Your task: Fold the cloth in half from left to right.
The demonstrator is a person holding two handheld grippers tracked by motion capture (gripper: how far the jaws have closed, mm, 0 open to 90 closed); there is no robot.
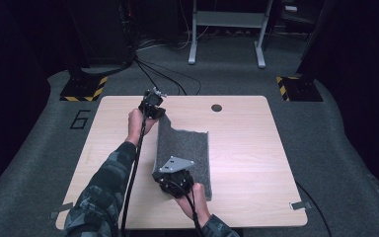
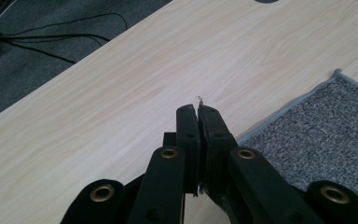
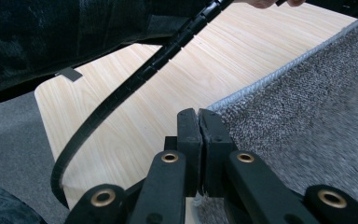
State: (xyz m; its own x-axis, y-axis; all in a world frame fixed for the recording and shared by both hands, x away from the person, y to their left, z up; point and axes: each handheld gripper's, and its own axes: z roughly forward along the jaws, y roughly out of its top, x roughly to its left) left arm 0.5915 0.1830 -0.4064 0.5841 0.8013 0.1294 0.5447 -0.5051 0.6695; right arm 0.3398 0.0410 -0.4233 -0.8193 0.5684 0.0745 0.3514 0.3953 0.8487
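Carpet square (image 1: 187, 153) lies mid-table (image 1: 246, 163), its 9 o'clock edge lifted. Left tool (image 1: 156, 111) and right tool (image 1: 171, 178) each pinch 1 corner; I'd raise both evenly, keeping the edge taut.

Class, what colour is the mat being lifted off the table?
Speckled grey mat, paler grey edging; clearest in the right gripper view.

A speckled grey mat (image 1: 190, 150) with a paler grey edge is seen on a pale wood-grain table (image 1: 246, 163), gripped by black grippers; the sleeves (image 1: 98, 192) are patterned in dark camouflage
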